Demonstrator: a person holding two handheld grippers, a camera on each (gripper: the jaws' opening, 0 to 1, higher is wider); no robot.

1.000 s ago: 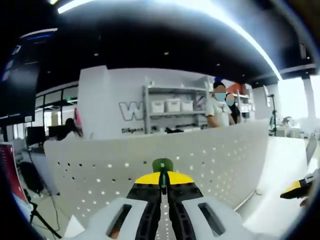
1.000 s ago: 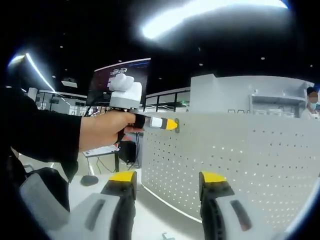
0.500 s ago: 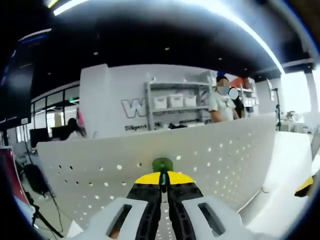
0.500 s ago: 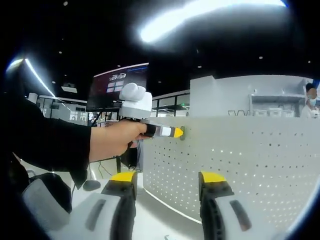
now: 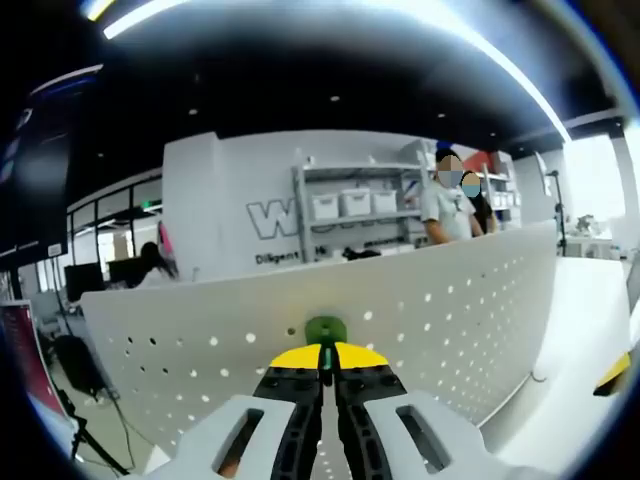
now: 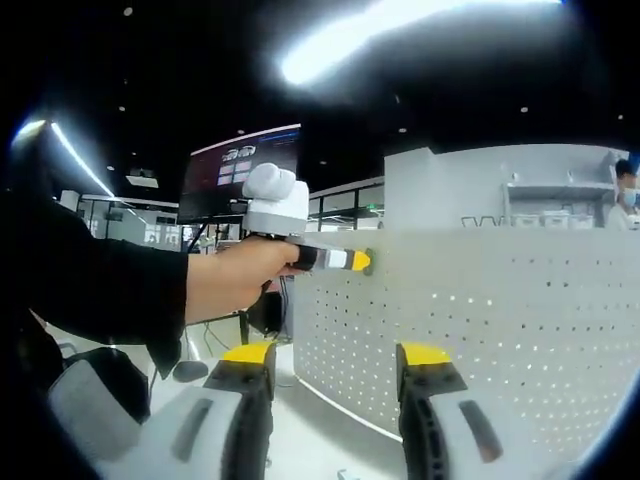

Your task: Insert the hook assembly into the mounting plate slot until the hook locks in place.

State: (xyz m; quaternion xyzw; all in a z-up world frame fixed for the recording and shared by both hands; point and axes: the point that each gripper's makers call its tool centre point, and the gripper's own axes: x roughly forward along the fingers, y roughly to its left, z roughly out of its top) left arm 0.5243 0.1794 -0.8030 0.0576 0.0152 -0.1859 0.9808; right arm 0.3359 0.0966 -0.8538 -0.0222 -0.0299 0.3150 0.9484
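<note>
— Where's the hook right now?

— You've got it pinched in your left gripper [image 5: 321, 352]: the yellow-tipped fingers [image 5: 298, 357] are closed together, and the green hook assembly [image 5: 325, 329] sticks out just past their tips. It sits right at the face of the white perforated mounting plate [image 5: 450, 310], near the plate's upper edge. Whether it is in a hole or only touching the panel, I can't tell from the left gripper view.

— And from the other side?

— In the right gripper view your hand [image 6: 238, 279] holds that left gripper level, its yellow tip up against the top left corner of the plate — a bit of green shows right at the contact.

— My right gripper?

— Your right gripper [image 6: 335, 357] holds nothing; its fingers [image 6: 251, 354] stand wide apart, pointed at the plate's lower part. The plate stands upright on a white surface [image 6: 320, 430].
</note>
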